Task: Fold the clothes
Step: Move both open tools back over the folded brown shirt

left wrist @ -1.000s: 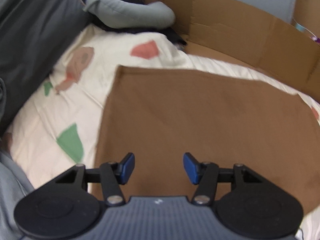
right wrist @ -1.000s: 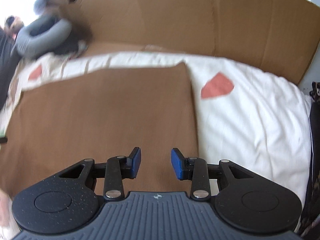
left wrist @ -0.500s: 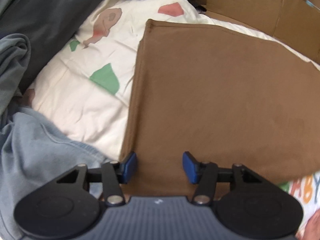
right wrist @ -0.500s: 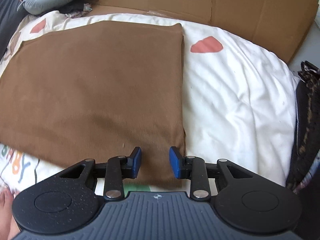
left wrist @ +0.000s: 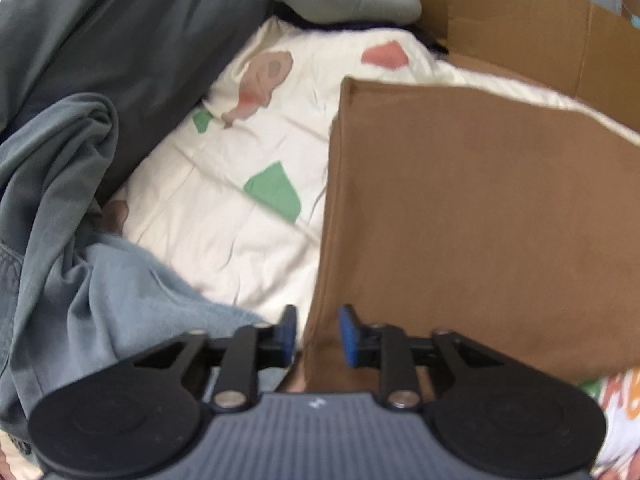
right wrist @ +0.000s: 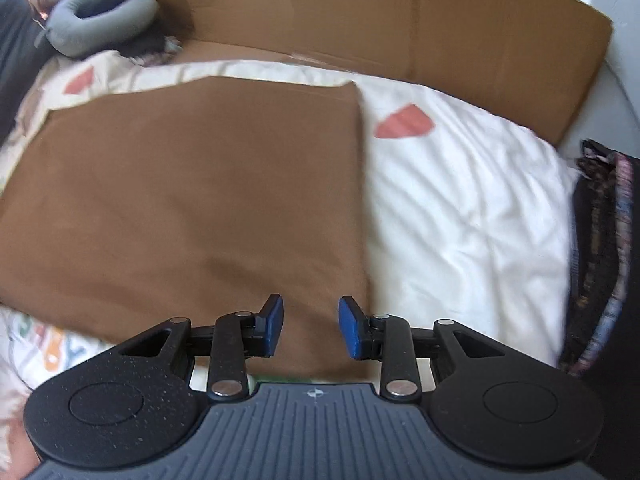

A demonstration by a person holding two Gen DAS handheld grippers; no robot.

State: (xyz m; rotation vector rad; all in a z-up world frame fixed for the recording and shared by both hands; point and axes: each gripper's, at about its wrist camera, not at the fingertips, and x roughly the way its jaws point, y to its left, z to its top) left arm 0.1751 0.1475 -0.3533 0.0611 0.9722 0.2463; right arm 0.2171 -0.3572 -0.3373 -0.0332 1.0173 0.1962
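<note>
Left gripper (left wrist: 318,334) now at brown cloth (left wrist: 480,220) corner (fingers closing), right fingers (right wrist: 352,332) spread, cream bedspread (right wrist: 460,200)

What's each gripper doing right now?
Left gripper: closing around the brown cloth's near corner, not yet pinched.
Right gripper: open over the cloth's other near corner, holding nothing.

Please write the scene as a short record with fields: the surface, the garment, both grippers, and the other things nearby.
surface: white quilt with coloured patches
garment: brown cloth, spread flat, folded to a rectangle
left gripper: over the cloth's near left corner, jaws closing, the cloth's edge between them, pads not yet pressing
right gripper: over the cloth's near right corner, jaws apart, holding nothing
behind: cardboard sheet standing along the far side
left side: blue-grey clothes in a heap
far left: grey neck pillow
</note>
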